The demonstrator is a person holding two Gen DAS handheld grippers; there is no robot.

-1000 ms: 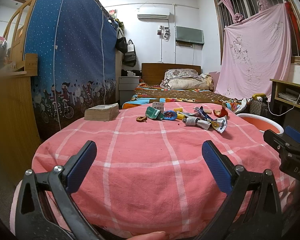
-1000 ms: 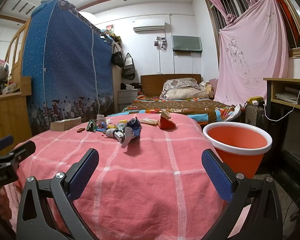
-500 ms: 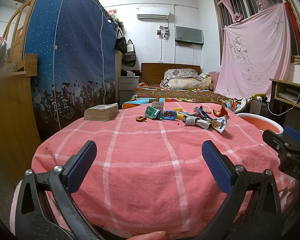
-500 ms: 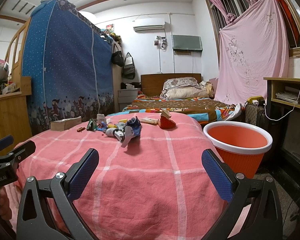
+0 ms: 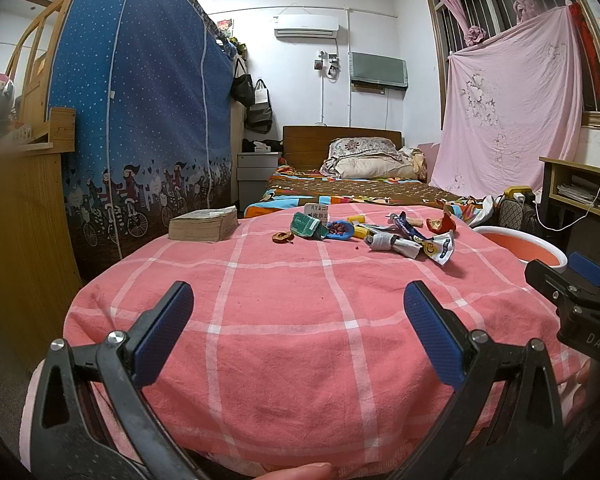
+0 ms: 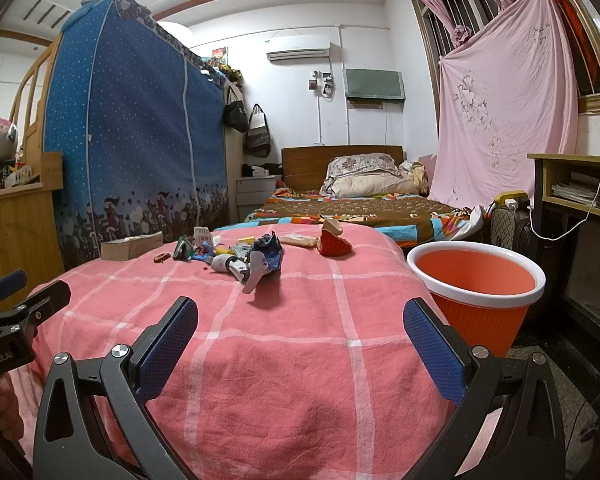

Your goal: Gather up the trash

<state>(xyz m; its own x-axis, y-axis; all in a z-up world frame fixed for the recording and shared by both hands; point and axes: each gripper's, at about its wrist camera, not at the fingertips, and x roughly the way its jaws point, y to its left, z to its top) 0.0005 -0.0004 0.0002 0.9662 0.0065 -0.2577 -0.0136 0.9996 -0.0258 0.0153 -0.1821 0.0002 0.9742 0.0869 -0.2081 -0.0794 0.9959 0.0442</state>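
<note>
Trash (image 6: 244,258): wrappers and scraps clustered at far side of table, pink checked cloth (image 6: 284,360) | bin (image 6: 478,300): orange, white rim, just beside table on right | left gripper (image 5: 298,320): jaws spread wide, empty, above near table edge | right gripper (image 6: 300,330): jaws spread wide, empty | book (image 5: 204,224): far left of cloth

Both wrist views look low across the worktop (image 5: 292,320) from its near edge, sharing the trash pile (image 6: 244,256) well beyond the jaws.

table (image 5: 284,320): pink checked cloth | on it: trash pile (image 5: 380,234), book (image 5: 204,225)
</note>
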